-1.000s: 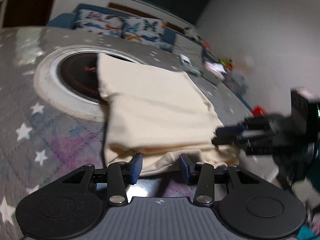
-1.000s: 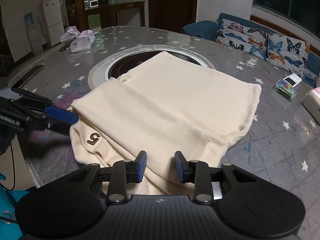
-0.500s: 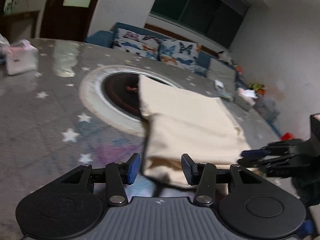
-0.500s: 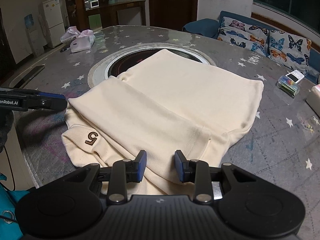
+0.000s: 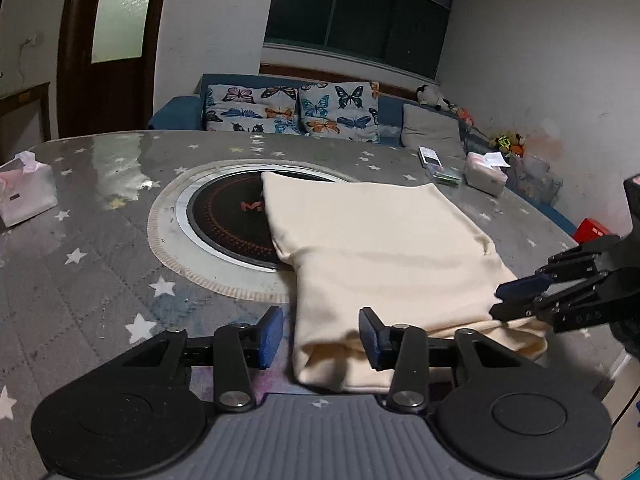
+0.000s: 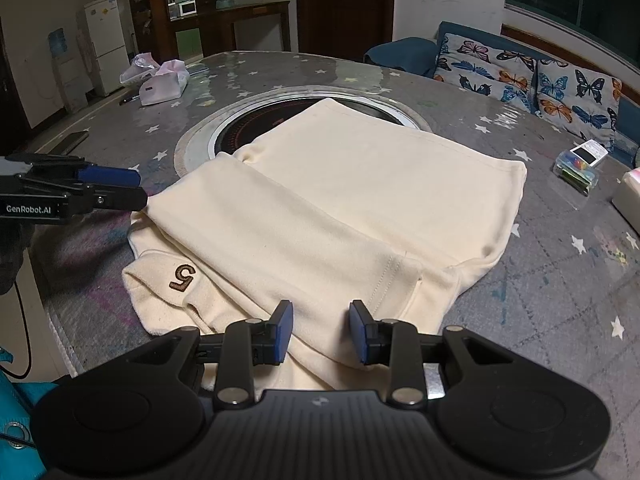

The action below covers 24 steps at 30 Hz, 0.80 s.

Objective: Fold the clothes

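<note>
A cream garment [image 6: 360,208] lies folded on the grey star-patterned table, partly over the round black cooktop [image 6: 256,128]; a sleeve with a brown "5" [image 6: 182,278] sticks out at its near left. It also shows in the left wrist view [image 5: 384,256]. My right gripper [image 6: 321,330] is open, its blue pads just above the garment's near edge. My left gripper [image 5: 320,336] is open at the garment's near left corner, gripping nothing. Each gripper shows in the other's view, the left [image 6: 108,188] beside the cloth's left edge, the right [image 5: 520,300] at its right edge.
The round cooktop [image 5: 228,220] with its pale ring is set in the table. Tissue packs [image 5: 24,192] [image 6: 164,84] lie at the left, a small box with a phone [image 6: 580,164] and a pink pack [image 5: 486,172] at the right. A sofa with butterfly cushions [image 5: 292,112] stands behind.
My left gripper has pulled back and swung left, away from the garment's near edge, and now looks level across the table. The garment's left sleeve has dropped flat. The right gripper barely moved.
</note>
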Tool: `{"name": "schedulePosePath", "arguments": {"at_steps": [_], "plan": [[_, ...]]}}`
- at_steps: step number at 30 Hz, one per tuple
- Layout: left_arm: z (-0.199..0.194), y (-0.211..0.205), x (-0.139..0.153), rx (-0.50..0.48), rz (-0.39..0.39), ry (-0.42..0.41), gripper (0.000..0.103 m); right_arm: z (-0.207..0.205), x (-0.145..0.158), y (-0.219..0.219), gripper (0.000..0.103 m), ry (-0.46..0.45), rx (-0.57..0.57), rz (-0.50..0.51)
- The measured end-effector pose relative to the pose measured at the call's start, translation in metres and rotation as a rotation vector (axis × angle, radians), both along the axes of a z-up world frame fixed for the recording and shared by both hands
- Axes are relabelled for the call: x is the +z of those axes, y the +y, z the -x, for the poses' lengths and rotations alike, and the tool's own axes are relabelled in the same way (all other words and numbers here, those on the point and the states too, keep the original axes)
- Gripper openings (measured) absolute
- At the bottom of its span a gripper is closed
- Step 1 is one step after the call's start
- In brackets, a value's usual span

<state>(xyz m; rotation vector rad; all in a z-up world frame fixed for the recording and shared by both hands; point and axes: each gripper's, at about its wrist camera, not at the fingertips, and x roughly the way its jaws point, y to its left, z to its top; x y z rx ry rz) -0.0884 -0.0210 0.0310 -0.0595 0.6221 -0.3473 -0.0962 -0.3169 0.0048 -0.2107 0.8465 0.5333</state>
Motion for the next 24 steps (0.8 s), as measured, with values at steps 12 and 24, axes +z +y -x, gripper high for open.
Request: {"name": "schedulePosePath", "arguments": {"at_steps": [12,24], "plan": [[0.000,0.004,0.010,-0.004,-0.017,-0.009,0.020,-0.001,0.006,0.000,0.031,-0.014,-0.006,-0.002],[0.022,-0.022,0.010,-0.301,-0.141,-0.052,0.051,0.002,0.006,-0.005,0.031,-0.011,-0.020,-0.006]]}}
